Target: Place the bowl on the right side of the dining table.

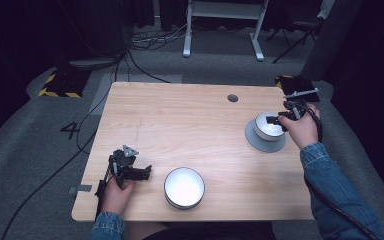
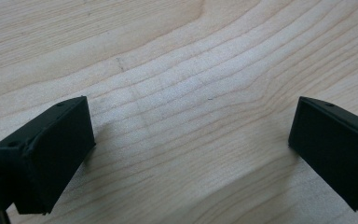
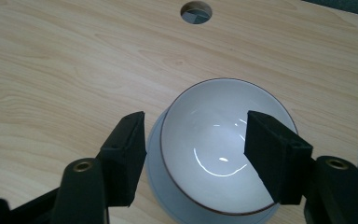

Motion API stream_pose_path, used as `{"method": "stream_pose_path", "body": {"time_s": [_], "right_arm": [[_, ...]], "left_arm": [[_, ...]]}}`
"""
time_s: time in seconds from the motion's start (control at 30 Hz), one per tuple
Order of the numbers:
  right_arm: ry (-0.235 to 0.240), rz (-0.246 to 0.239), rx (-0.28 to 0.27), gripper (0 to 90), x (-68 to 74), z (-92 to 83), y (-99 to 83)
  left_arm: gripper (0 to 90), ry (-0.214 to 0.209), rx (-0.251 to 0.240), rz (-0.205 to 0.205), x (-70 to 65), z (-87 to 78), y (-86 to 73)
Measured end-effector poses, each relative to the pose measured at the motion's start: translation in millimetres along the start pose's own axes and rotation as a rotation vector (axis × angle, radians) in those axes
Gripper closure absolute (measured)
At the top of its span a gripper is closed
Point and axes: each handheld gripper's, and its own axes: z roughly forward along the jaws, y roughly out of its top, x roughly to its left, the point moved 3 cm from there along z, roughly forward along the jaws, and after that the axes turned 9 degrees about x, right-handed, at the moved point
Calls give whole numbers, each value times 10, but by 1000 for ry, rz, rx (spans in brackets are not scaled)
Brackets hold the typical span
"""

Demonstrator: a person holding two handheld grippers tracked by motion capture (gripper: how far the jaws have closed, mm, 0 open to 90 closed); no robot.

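Observation:
A small white bowl (image 1: 268, 125) with a thin dark rim stands on a grey plate (image 1: 253, 141) at the table's right side. My right gripper (image 1: 276, 120) hovers over it, open. In the right gripper view one jaw hangs outside the bowl (image 3: 214, 154) at its left and the other over its inside, and neither pad presses on it; the grey plate (image 3: 154, 175) peeks out beneath. A larger white bowl (image 1: 184, 187) sits near the front edge. Just left of it my left gripper (image 1: 146, 172) rests low and open, with bare wood between its jaws (image 2: 191, 126).
A round cable hole (image 1: 232, 98) sits in the wooden table (image 1: 180, 120) near its back edge, and it also lies beyond the small bowl in the right gripper view (image 3: 196, 11). Cables and desk legs lie on the floor behind the table.

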Motion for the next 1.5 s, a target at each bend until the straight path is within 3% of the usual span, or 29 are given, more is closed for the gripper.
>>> {"method": "stream_pose_path", "body": {"time_s": [0.33,0.63,1.17,1.5], "right_arm": [[60,-72,-9,349,296,-172,-73],[93,-128,-9,333,476,-322,-152],[127,-154,20,262,511,-335,-417],[140,-201,132,234,547,-248,-695]], "left_arm": [[2,0,0,0,0,0,0],[2,1,-1,0,-1,1,0],[2,2,-1,0,0,0,0],[2,2,-1,0,-1,0,0]]}}
